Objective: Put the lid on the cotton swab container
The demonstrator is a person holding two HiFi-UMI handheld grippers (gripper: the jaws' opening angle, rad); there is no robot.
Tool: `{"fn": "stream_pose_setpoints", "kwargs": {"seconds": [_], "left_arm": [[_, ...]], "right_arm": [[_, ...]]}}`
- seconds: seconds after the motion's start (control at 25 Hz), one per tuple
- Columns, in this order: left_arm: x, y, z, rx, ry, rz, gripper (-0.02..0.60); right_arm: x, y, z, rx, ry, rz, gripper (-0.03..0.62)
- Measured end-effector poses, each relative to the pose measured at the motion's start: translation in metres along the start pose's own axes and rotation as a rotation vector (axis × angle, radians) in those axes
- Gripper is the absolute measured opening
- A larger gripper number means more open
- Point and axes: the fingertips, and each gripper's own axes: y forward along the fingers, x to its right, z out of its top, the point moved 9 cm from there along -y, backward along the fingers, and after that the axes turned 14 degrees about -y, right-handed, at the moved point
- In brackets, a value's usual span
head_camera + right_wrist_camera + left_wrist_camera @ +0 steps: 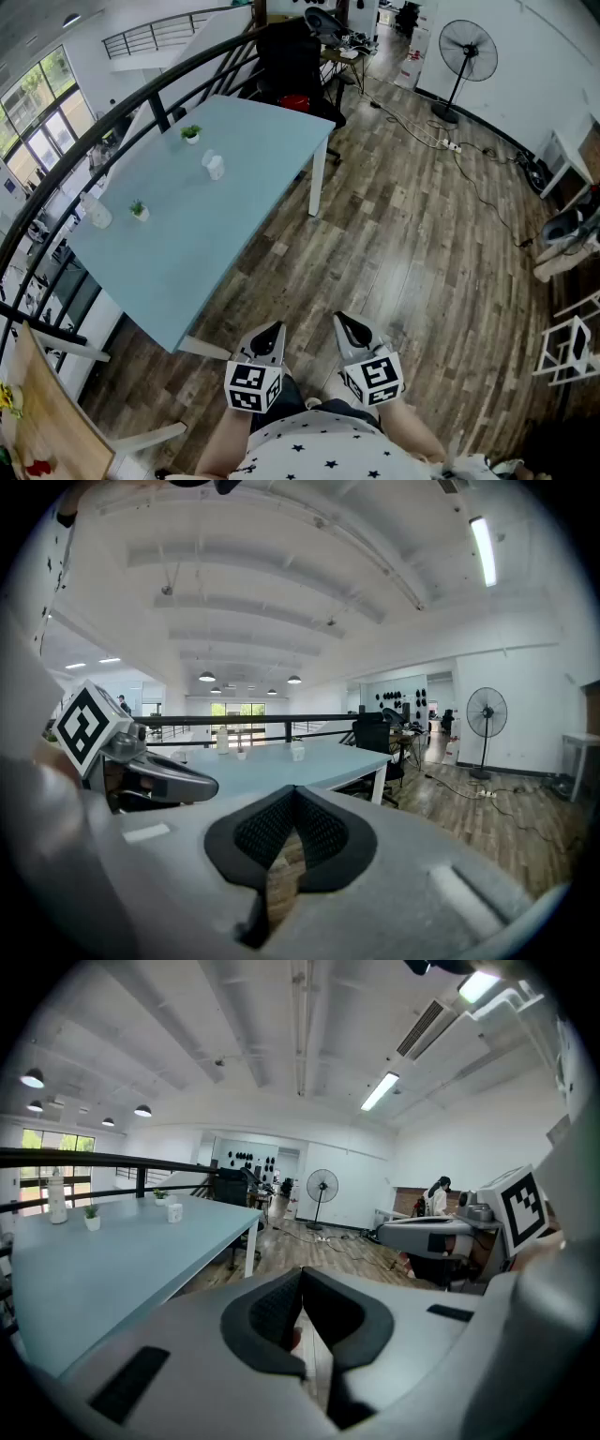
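Pale-blue tabletop in head view: cotton swab container stands on it near a small potted plant. We hold left claw and right claw over the wood floor, well apart from the tabletop. Left gripper view: left claw tips together, nothing between; container far off on the tabletop. Right gripper view: right claw likewise closed, empty; container beyond it.
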Motion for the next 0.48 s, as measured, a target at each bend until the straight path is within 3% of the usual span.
{"fn": "stream_pose_setpoints", "kwargs": {"seconds": [0.48], "left_arm": [[0.026, -0.06, -0.026, 0.036, 0.025, 0.008, 0.003]], "right_arm": [[-0.027, -0.063, -0.006, 0.023, -0.004, -0.016, 0.006]]}}
